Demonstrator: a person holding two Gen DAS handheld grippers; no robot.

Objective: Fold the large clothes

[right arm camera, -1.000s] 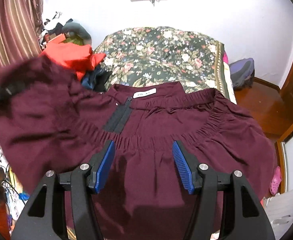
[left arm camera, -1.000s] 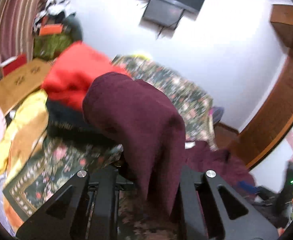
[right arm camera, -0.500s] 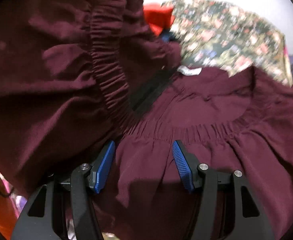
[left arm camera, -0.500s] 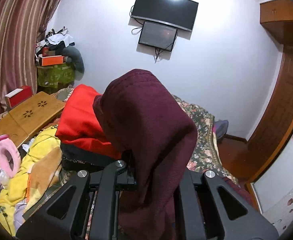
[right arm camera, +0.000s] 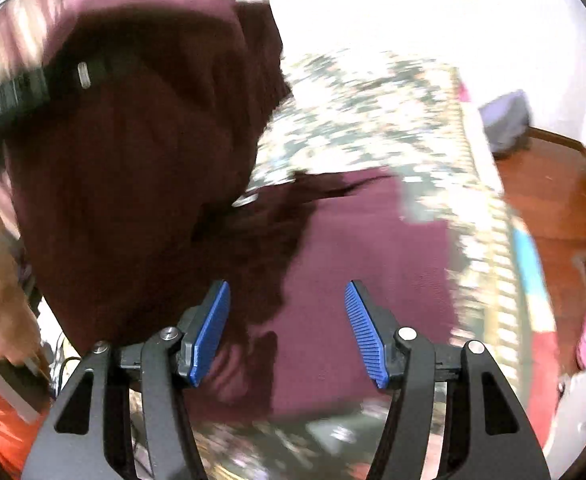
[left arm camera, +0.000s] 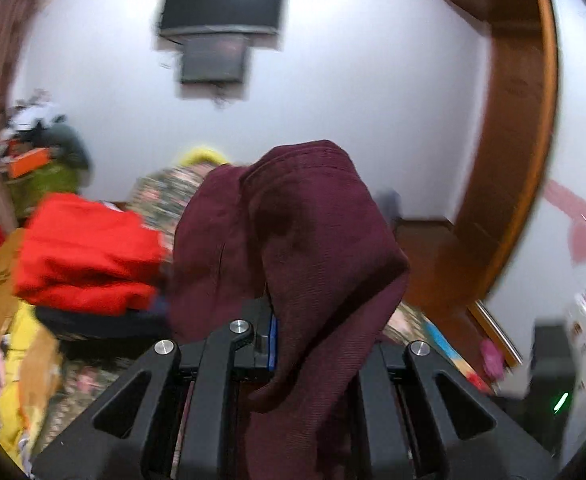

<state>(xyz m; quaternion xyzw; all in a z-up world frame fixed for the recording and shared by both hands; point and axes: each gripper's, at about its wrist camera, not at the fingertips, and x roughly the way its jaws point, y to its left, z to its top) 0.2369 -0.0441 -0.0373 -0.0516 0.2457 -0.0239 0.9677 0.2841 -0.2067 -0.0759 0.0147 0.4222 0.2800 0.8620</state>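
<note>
Maroon garment (left arm camera: 301, 240), red clothes (left arm camera: 89, 256), dark floral bedspread (right arm camera: 373, 112), blue gripper pads (right arm camera: 363, 332).

The maroon skirt (right arm camera: 365, 248) — a second ago spread flat with waistband showing — now lies folded, its raised flap (right arm camera: 141, 152) lifted toward ten o'clock — covering the zipper.

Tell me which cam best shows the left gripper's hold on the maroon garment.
Left wrist view: the left gripper is shut on the maroon garment, cloth bunched over its fingers. The right wrist view shows the garment hanging at upper left and lying on the floral bedspread, the pinch itself hidden.
</note>
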